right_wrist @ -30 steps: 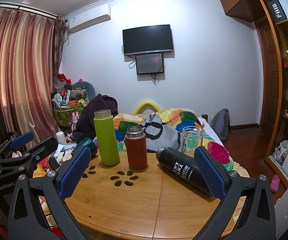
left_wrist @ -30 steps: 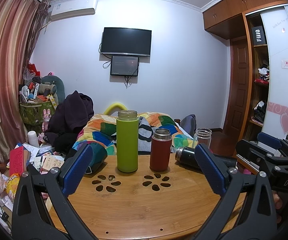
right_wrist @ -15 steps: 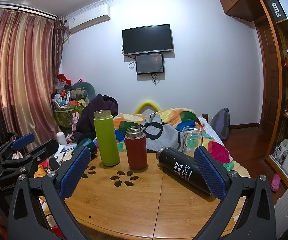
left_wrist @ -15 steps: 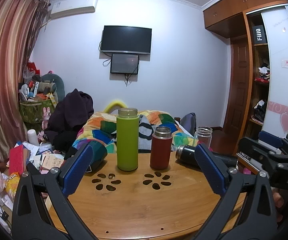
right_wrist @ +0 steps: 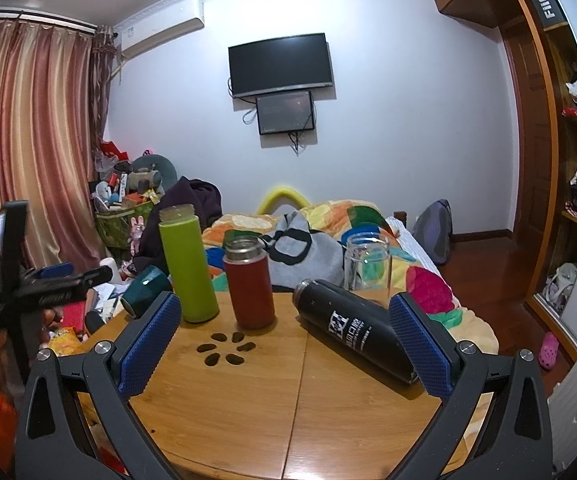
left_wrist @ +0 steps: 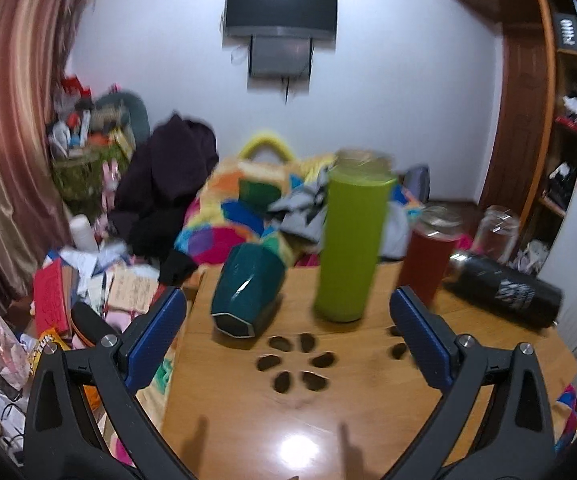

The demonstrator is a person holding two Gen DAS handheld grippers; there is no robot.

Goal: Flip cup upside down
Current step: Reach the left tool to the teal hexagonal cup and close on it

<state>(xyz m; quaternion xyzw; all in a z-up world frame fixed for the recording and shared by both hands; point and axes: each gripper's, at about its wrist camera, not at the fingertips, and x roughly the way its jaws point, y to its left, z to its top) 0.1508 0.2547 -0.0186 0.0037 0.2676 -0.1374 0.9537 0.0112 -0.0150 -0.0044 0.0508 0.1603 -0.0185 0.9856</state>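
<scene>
Between and beyond the blue pads of the left gripper (left_wrist: 287, 334), a dark teal faceted cup (left_wrist: 246, 294) is seen lying on its side near the left edge of the round wooden table (left_wrist: 328, 432). Its long axis runs roughly along the line of the fingers, tilted a little to the right, with the flat base turned toward the camera and the mouth pointing away toward the bed. Both fingers of the left gripper are held wide apart, with nothing between them; the cup sits closer to the left finger and is not touched by either. The left view is blurred. In the right wrist view, the right gripper (right_wrist: 285, 344) is likewise spread wide and empty over the table, with the teal cup (right_wrist: 145, 290) seen just beyond its left fingertip. A green bottle (right_wrist: 187, 270) and a red flask (right_wrist: 248, 284) are shown upright ahead of the fingers, and a black bottle (right_wrist: 354, 328) is laid flat beside the right finger.
</scene>
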